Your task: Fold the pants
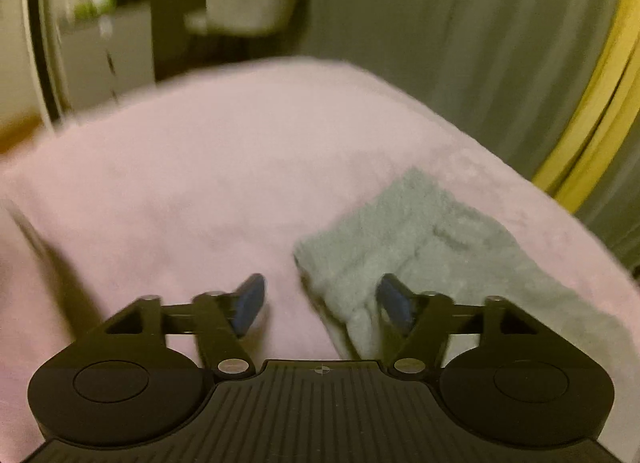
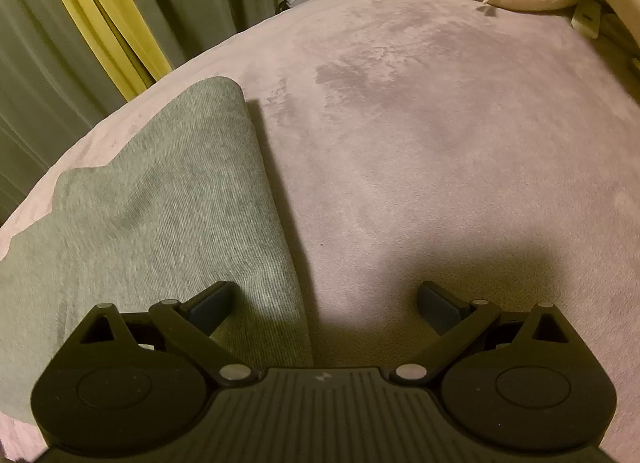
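The grey ribbed-knit pants (image 2: 160, 207) lie folded into a long band on the pink plush blanket covering the bed (image 2: 440, 143), near the bed's edge by the green and yellow curtain (image 2: 80, 23), with one rounded folded end pointing toward the far edge.

The likely trouble is a shallow or uneven pinch: soft knit layers could slide apart, or a finger could catch the plush blanket along with the cloth and drag it into the fold. The left wrist view is blurred, so judging the cloth's edge (image 1: 304, 259) there is unsure, and a grab could take only the top layer.

The left claw (image 1: 322, 303) stands wide apart and holds nothing, its right-hand finger over the pants, the other over bare blanket. The right claw (image 2: 326, 307) is also spread wide and empty, straddling the pants' long side edge; whether either touches cloth I cannot tell.
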{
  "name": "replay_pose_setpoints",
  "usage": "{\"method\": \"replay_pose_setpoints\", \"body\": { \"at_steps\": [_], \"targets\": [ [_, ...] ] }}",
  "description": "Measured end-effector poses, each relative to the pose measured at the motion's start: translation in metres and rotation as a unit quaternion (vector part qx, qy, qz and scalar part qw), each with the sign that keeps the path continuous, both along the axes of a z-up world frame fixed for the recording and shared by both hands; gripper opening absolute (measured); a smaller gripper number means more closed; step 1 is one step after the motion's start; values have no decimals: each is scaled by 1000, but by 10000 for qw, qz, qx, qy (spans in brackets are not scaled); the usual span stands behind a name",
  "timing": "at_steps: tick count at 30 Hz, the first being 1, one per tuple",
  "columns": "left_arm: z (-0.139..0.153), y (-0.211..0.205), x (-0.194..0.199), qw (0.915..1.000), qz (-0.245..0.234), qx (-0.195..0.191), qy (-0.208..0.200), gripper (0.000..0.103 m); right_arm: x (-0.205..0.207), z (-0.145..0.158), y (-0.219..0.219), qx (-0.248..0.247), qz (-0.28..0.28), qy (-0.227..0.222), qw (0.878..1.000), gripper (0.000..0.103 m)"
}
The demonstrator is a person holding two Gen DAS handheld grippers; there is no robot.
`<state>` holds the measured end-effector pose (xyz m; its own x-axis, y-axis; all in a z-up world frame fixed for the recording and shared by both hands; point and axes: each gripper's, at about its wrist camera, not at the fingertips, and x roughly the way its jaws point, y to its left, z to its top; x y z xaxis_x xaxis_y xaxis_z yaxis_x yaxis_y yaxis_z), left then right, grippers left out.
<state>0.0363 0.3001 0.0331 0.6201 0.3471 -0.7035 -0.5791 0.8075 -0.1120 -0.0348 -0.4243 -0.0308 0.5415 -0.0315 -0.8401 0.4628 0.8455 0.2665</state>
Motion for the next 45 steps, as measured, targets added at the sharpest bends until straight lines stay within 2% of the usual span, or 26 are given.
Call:
{"method": "replay_pose_setpoints", "body": {
  "at_steps": [2, 3, 4, 6, 7, 9, 11, 12, 13, 14, 16, 19, 21, 23, 26, 29, 30, 33, 36, 37, 39, 40, 41, 42, 45],
  "targets": [
    [21, -24, -3, 9981, -196, 568, -129, 73, 0, 0, 0, -5, 6, 8, 10000, 99],
    [32, -39, -2, 9960, -467, 704, -276, 74, 0, 0, 0, -12, 7, 13, 10000, 99],
    [43, -59, -2, 9922, -885, 761, -444, 78, 0, 0, 0, -19, 6, 16, 10000, 99],
    [56, -100, 0, 9785, -1824, 702, -657, 85, 0, 0, 0, -14, 1, 14, 10000, 99],
    [59, -123, 2, 9679, -2349, 573, -687, 88, 0, 0, 0, -12, -1, 12, 10000, 99],
    [58, -172, 9, 9384, -3399, 76, -620, 88, 0, 0, 0, -15, -3, 10, 10000, 99],
    [48, -217, 17, 9091, -4126, -392, -424, 88, 0, 0, 0, -11, -5, 7, 10000, 99],
    [42, -240, 21, 8918, -4476, -591, -294, 88, 0, 0, 0, -4, -11, -1, 10000, 99],
    [36, -261, 24, 8775, -4739, -706, -207, 88, -1, 0, 0, 5, -17, -11, 10000, 99],
    [30, -281, 26, 8685, -4898, -755, -126, 88, -1, 0, -1, 20, -32, -30, 10000, 99],
    [15, -310, 35, 8577, -5063, -887, 158, 85, -4, -1, -3, 93, -90, -107, 9999, 99],
    [-10, -333, 55, 8471, -5098, -1372, 605, 79, -10, -1, -10, 304, -208, -275, 9989, 99],
    [-26, -341, 66, 8442, -5046, -1610, 825, 70, -14, -2, -16, 473, -296, -394, 9977, 99],
    [-33, -347, 72, 8468, -4961, -1570, 1100, 47, -15, -2, -18, 530, -331, -436, 9971, 99],
    [-39, -350, 79, 8449, -4922, -1766, 1130, 49, -12, -1, -12, 363, -239, -332, 9985, 99],
    [-51, -358, 87, 8415, -4908, -1698, 1487, 48, -7, -1, -8, 185, -136, -214, 9995, 99],
    [-50, -358, 87, 8404, -4921, -1715, 1488, 49, -7, -1, -8, 178, -137, -214, 9995, 99],
    [-57, -367, 91, 8365, -4996, -1664, 1514, 50, -10, -1, -13, 333, -236, -325, 9986, 99],
    [-70, -371, 100, 8308, -4935, -1978, 1647, 50, -13, -2, -18, 491, -356, -439, 9972, 99],
    [-70, -371, 101, 8303, -4926, -2047, 1615, 49, -14, -2, -18, 500, -365, -448, 9971, 99],
    [-63, -370, 96, 8265, -5037, -2075, 1420, 30, -13, -2, -16, 458, -346, -425, 9974, 99],
    [-60, -370, 93, 8211, -5145, -2096, 1311, 20, -12, -2, -15, 424, -332, -405, 9977, 99],
    [-59, -370, 89, 8170, -5231, -2108, 1200, 20, -11, -2, -14, 383, -313, -378, 9981, 99],
    [-60, -374, 88, 8168, -5268, -2064, 1131, 20, -11, -2, -13, 351, -297, -356, 9983, 99],
    [-65, -379, 86, 8238, -5221, -1886, 1147, 23, -10, -2, -12, 316, -296, -337, 9985, 99]
  ]
}}
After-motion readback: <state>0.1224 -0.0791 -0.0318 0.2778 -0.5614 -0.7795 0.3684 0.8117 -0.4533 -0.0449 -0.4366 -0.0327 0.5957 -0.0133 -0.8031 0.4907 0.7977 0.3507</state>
